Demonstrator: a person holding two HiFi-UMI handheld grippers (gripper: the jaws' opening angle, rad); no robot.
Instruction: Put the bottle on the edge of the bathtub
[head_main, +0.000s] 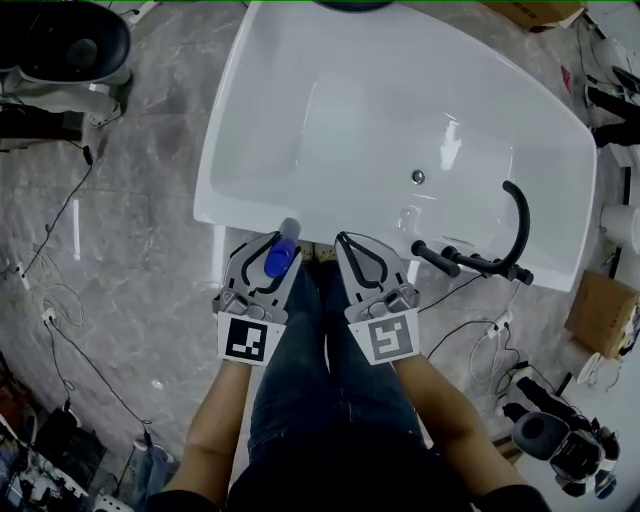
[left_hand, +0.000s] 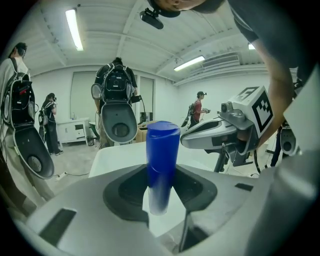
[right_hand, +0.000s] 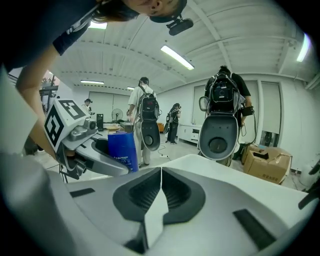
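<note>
Head view: left gripper (head_main: 281, 247) fingers clamp the blue bottle (head_main: 278, 259) at the near edge of the bathtub (head_main: 230, 212). Set-down and release apparently remain. Right gripper (head_main: 347, 243) fingers are closed, empty.

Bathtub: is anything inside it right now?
Only the drain shows in the bathtub; the rest is bare white. The bottle in the left gripper covers a bit of the near rim.

Blue jeans (head_main: 305, 400) and dark sleeves (head_main: 190, 498) are worn, and the left tongs (head_main: 278, 246) and right tongs (head_main: 346, 242) are cast pale grey (marker cubes (head_main: 247, 340) black-and-white).
</note>
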